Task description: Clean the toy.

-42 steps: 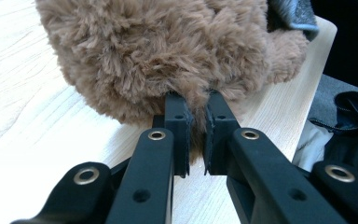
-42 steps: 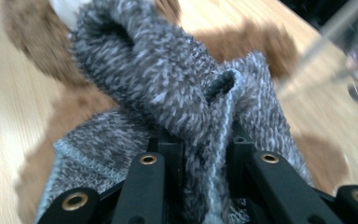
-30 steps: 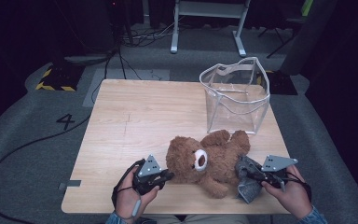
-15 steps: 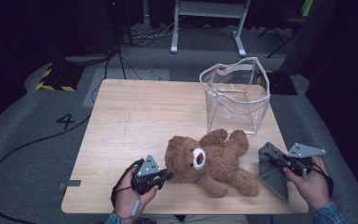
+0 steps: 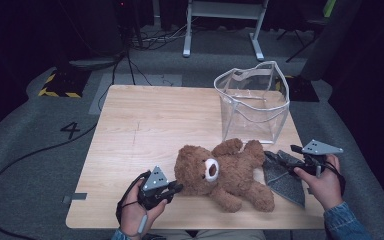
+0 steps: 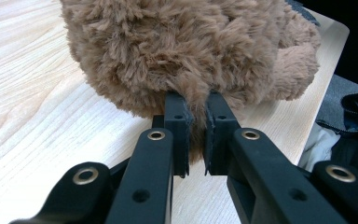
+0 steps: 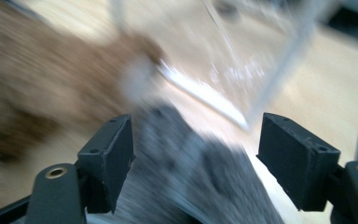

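Pinching a tuft of the teddy bear's (image 5: 225,170) fur at lower centre, the left tool (image 5: 172,188) is holding shut, while the right tool (image 5: 286,161) at lower right, jaws just opened wide, is hovering empty over grey cloth (image 5: 285,177). Risk: fur slipping free, or the bear knocking the clear bag (image 5: 252,102) above it on the desk (image 5: 145,130).

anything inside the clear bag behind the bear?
The clear bag stands open and upright behind the teddy bear. Through its walls only tabletop shows, with no item visible inside. The bear's arms cover its lowest front edge, so that strip is hidden.
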